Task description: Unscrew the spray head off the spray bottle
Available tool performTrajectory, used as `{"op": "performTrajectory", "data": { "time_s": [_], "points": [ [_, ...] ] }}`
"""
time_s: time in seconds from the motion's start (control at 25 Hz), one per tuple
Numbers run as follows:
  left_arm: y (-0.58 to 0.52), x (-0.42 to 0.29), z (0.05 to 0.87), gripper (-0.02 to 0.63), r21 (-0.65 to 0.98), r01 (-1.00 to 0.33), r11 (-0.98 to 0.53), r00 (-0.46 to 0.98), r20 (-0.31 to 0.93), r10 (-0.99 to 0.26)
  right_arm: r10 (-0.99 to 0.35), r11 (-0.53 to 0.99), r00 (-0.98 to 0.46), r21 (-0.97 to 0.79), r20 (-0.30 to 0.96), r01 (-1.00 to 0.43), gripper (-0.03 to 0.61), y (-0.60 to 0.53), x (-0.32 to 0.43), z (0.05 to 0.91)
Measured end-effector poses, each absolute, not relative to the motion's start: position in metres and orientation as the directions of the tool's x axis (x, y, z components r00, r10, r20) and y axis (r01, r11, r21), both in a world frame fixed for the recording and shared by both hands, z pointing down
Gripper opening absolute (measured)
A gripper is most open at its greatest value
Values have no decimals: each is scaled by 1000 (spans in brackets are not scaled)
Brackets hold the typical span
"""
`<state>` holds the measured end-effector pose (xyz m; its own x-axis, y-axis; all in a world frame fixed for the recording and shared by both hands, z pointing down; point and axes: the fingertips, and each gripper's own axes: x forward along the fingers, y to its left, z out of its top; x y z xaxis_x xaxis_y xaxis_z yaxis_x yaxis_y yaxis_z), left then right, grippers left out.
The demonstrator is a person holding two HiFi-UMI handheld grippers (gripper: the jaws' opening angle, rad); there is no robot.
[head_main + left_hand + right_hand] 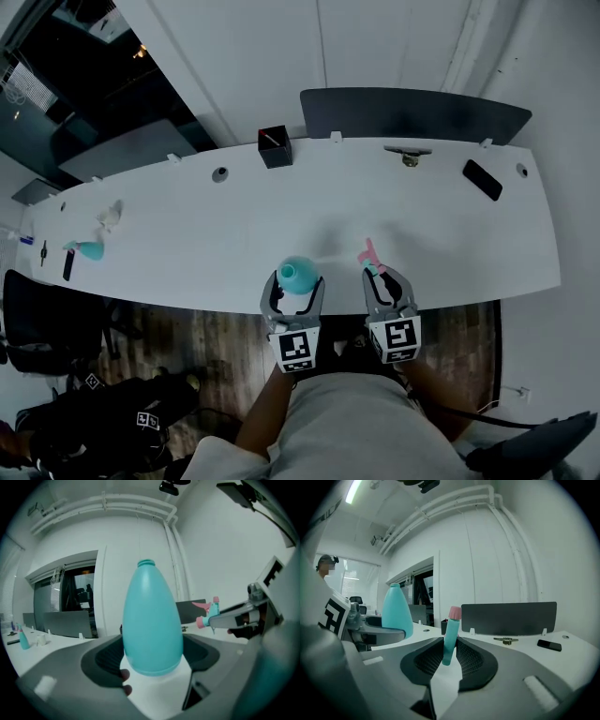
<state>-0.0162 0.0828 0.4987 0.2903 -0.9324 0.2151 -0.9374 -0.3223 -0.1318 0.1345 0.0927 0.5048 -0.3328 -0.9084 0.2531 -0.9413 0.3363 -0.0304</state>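
Spray bottle [152, 620] is sitting clamped in left gripper [295, 286]; right gripper [386, 281], three o'clock, is pinching spray head [450, 637], its own view missing the trigger [368, 249].

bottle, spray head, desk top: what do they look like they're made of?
bottle: likely plastic, opaque teal, smooth satin; soft highlights, moulded neck rim.
spray head: probably plastic too; teal stem, pink parts, matte.
desk top: white, smooth, perhaps laminate; the look leaves it open.
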Motion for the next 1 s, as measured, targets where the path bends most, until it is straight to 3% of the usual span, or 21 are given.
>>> {"op": "performTrajectory", "data": {
  "time_s": [0.32,1.0],
  "points": [
    [116,-48,500,383,-152,-951,-271,231,237,-944,-907,359,-365,-67,212,-931,87,121,131,498],
    [106,-43,487,383,-107,-918,-381,353,215,-910,-926,315,-315,-31,207,-948,84,117,102,480]
  ]
}}
